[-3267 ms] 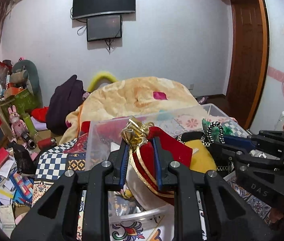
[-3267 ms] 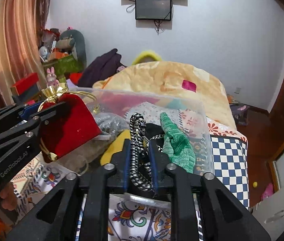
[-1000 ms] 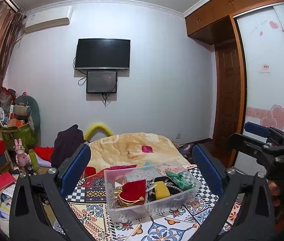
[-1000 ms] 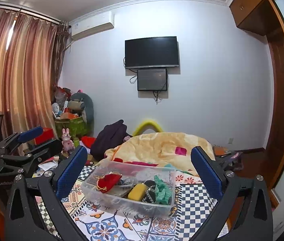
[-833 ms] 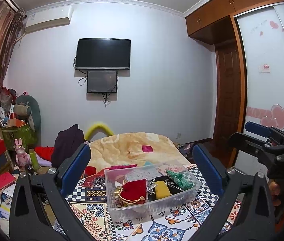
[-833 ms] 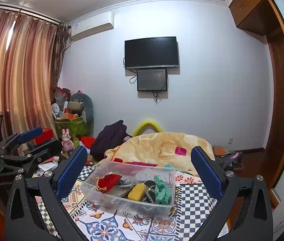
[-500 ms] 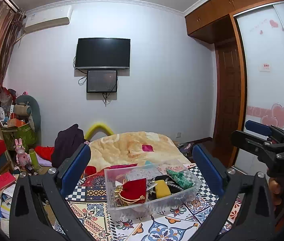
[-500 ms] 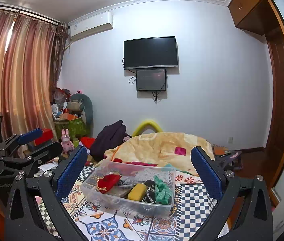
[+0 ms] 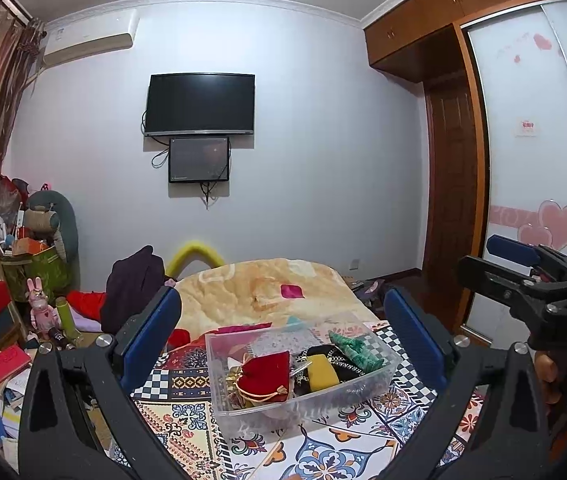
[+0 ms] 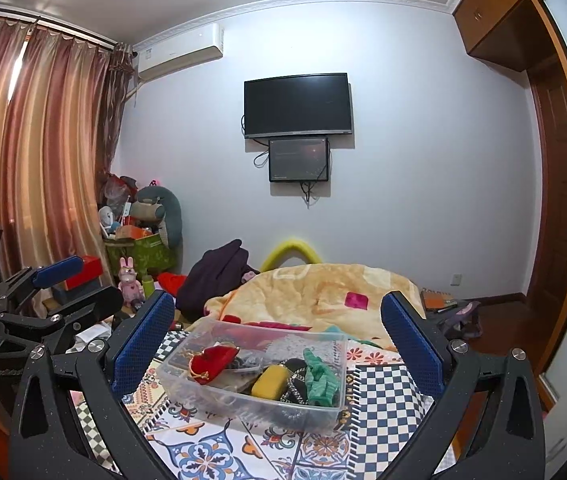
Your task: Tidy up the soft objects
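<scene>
A clear plastic bin [image 9: 243, 408] stands on a patterned cloth [image 9: 187, 412] on the bed. In it lie a red velvet pouch [image 9: 263, 372], a yellow soft object [image 9: 322, 370], a green knitted piece [image 9: 357, 350] and a black-and-white cord [image 10: 293, 388]. The bin also shows in the right wrist view [image 10: 243, 400], with the pouch [image 10: 213, 360], the yellow object [image 10: 269, 380] and the green piece [image 10: 321, 380]. My left gripper [image 9: 283, 320] is open and empty, held back above the bin. My right gripper [image 10: 277, 328] is open and empty too.
A beige blanket [image 9: 263, 292] covers the bed behind the bin, with a dark garment [image 9: 131, 284] at its left. Boxes, toys and a green bag [image 9: 39, 272] crowd the left floor. A wardrobe and door [image 9: 455, 200] stand at right. The other gripper shows at right [image 9: 523, 276].
Since 3.3 s ago both grippers let go of the pouch and the cord into the bin, opened wide and drew back and up. Over the last second almost nothing moved.
</scene>
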### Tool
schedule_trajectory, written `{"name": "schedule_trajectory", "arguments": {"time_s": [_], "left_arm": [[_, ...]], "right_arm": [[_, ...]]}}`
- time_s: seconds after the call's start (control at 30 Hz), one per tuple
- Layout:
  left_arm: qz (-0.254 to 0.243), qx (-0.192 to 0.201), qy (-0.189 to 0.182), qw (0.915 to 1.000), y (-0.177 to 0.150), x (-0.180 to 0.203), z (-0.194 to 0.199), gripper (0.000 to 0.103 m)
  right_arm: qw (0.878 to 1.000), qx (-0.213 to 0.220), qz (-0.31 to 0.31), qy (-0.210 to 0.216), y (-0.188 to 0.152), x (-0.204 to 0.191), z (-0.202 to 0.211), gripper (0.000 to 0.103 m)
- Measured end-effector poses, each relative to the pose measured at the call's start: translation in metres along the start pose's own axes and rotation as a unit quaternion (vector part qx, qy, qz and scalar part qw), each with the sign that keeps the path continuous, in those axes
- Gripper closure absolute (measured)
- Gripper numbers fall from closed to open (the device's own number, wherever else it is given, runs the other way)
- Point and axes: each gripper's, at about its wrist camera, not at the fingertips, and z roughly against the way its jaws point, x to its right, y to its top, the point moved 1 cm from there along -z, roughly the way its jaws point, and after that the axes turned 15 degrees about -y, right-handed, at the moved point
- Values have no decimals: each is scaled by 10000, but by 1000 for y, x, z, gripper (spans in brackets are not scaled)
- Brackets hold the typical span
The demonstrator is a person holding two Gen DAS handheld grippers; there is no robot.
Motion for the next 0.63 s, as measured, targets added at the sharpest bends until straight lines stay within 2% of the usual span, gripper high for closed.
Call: {"name": "schedule_trajectory", "arguments": {"time_s": [0.63], "left_arm": [[111,-74,-125,9998,2,3,2,0]], "right_arm": [[10000,-49,36,17,-1,-1,0,0]]}}
